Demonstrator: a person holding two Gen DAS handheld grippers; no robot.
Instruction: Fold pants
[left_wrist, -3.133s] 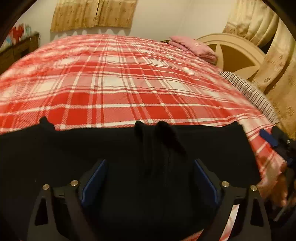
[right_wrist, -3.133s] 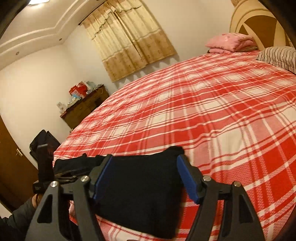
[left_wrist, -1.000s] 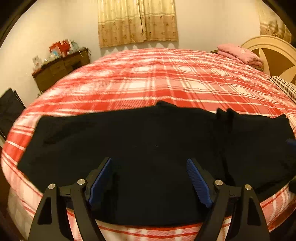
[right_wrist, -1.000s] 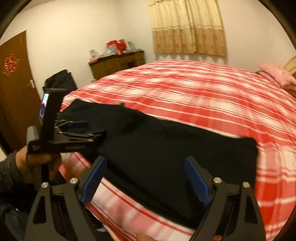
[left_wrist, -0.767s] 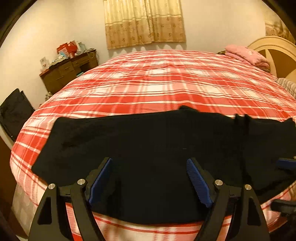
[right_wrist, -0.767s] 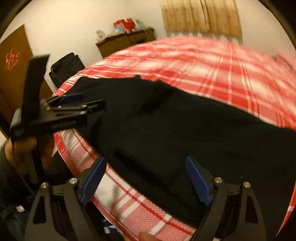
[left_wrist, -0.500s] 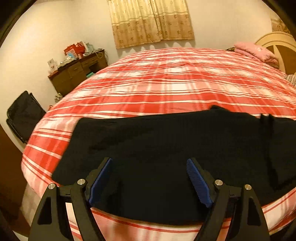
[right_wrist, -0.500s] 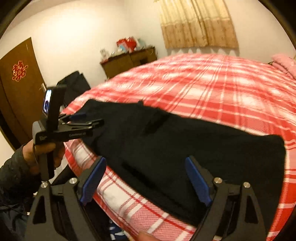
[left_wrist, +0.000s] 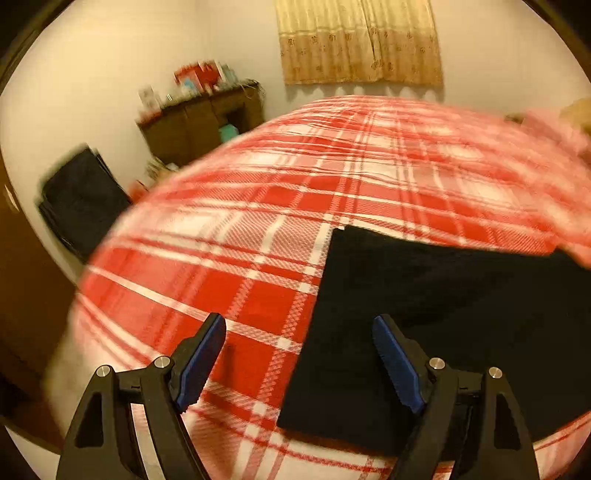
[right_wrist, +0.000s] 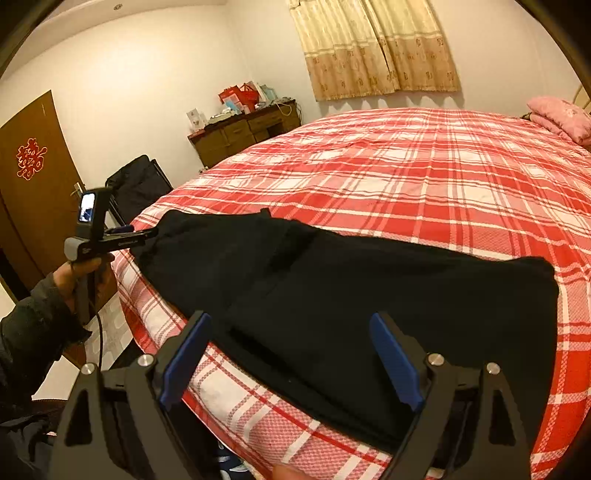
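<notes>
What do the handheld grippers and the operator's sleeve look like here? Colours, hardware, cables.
Both the left gripper and right gripper have matte black angular finger frames with triangular cut-outs, silver round bolt heads, and ribbed blue pads on the inner faces. Seen from the right wrist, the left unit has a black body with small white lettering, a grey rear block, an upright lit screen and a dark cable hanging below. The sleeve is dark.

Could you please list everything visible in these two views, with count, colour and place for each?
pants: one, black, flat along the bed's near edge
bedspread: one, red and white plaid, covering the bed
pillow: one, pink, far right
curtain: one, beige, back wall
dresser: one, brown, cluttered top, beside the bed
bag: one, black, by the wall
door: one, brown, red emblem, left
left tool: one, black, blue pads, open over the pants' end
right tool: one, black, blue pads, open above the pants
</notes>
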